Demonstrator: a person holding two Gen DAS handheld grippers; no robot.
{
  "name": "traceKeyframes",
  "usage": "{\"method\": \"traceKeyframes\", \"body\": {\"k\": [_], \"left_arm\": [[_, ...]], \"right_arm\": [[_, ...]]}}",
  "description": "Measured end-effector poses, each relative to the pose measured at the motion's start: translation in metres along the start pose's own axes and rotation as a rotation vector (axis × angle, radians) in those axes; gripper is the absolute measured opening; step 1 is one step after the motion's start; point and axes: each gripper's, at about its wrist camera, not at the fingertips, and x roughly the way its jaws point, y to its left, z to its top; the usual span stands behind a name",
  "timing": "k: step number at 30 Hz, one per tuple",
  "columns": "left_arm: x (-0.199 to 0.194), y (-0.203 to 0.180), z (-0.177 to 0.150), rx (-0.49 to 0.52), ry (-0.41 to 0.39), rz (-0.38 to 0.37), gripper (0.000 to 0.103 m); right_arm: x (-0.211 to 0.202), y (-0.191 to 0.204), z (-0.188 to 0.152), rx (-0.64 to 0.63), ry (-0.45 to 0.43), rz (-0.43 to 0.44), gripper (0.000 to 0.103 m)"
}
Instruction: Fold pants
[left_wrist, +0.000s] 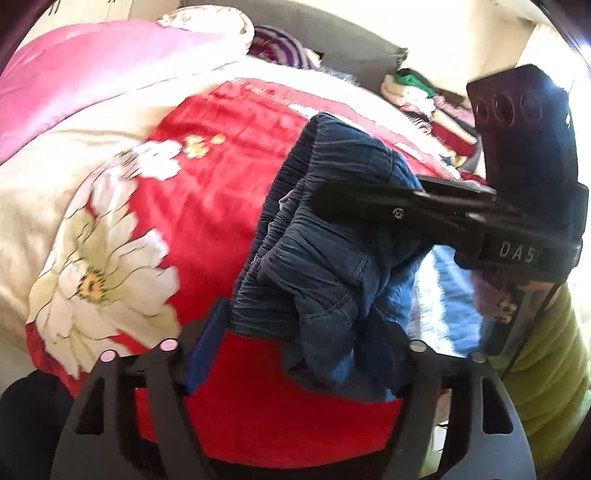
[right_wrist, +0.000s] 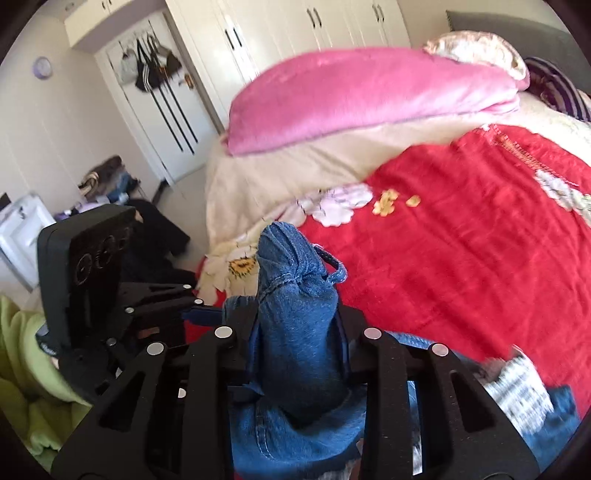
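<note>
The pants are blue denim jeans (left_wrist: 325, 236) with a gathered elastic waistband, bunched up and held above a red flowered blanket (left_wrist: 221, 177) on a bed. My left gripper (left_wrist: 295, 354) is shut on a fold of the jeans near the waistband. My right gripper (right_wrist: 299, 325) is shut on another bunch of the jeans (right_wrist: 295, 332), which stands up between its fingers. In the left wrist view the right gripper (left_wrist: 332, 199) comes in from the right, pinched on the cloth. In the right wrist view the left gripper (right_wrist: 192, 310) sits close at the left.
A pink blanket (right_wrist: 351, 96) and pillows lie at the bed's head. A stack of folded clothes (left_wrist: 436, 110) sits beside the bed. White wardrobes (right_wrist: 295, 22) and a door with hanging bags stand behind. A green sleeve (right_wrist: 26, 350) shows at the edge.
</note>
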Motion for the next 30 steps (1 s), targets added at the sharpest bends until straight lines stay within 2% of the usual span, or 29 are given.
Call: {"method": "traceKeyframes", "body": {"k": [3, 7, 10, 11, 12, 16, 17, 20, 23, 27, 30], "left_arm": [[-0.003, -0.02, 0.002, 0.063, -0.009, 0.013, 0.082], [0.001, -0.026, 0.001, 0.069, 0.005, 0.003, 0.082], [0.006, -0.028, 0.003, 0.04, 0.018, -0.04, 0.084], [0.008, -0.029, 0.003, 0.034, 0.023, -0.049, 0.092], [0.009, -0.031, 0.003, 0.033, 0.027, -0.06, 0.093], [0.015, -0.045, 0.003, 0.044, 0.05, -0.121, 0.093], [0.017, -0.049, 0.004, 0.048, 0.051, -0.126, 0.089], [0.02, -0.062, 0.008, 0.062, 0.064, -0.131, 0.066], [0.02, -0.073, 0.012, 0.059, 0.072, -0.163, 0.047], [0.023, -0.088, 0.013, 0.088, 0.074, -0.178, 0.047], [0.027, -0.097, 0.011, 0.099, 0.084, -0.187, 0.047]], "right_arm": [[-0.017, -0.004, -0.004, 0.004, -0.036, 0.002, 0.024], [-0.033, -0.011, -0.011, 0.029, -0.067, 0.003, 0.023], [-0.043, -0.013, -0.016, 0.022, -0.089, 0.0, 0.023], [-0.045, -0.013, -0.018, 0.024, -0.092, -0.001, 0.023], [-0.048, -0.015, -0.02, 0.026, -0.097, -0.003, 0.023], [-0.061, -0.021, -0.028, 0.039, -0.115, -0.004, 0.023], [-0.065, -0.023, -0.03, 0.044, -0.12, -0.004, 0.023], [-0.074, -0.027, -0.035, 0.049, -0.136, -0.017, 0.023], [-0.087, -0.035, -0.041, 0.064, -0.156, -0.03, 0.023], [-0.097, -0.046, -0.047, 0.09, -0.159, -0.05, 0.024], [-0.103, -0.049, -0.053, 0.099, -0.157, -0.075, 0.03]]}}
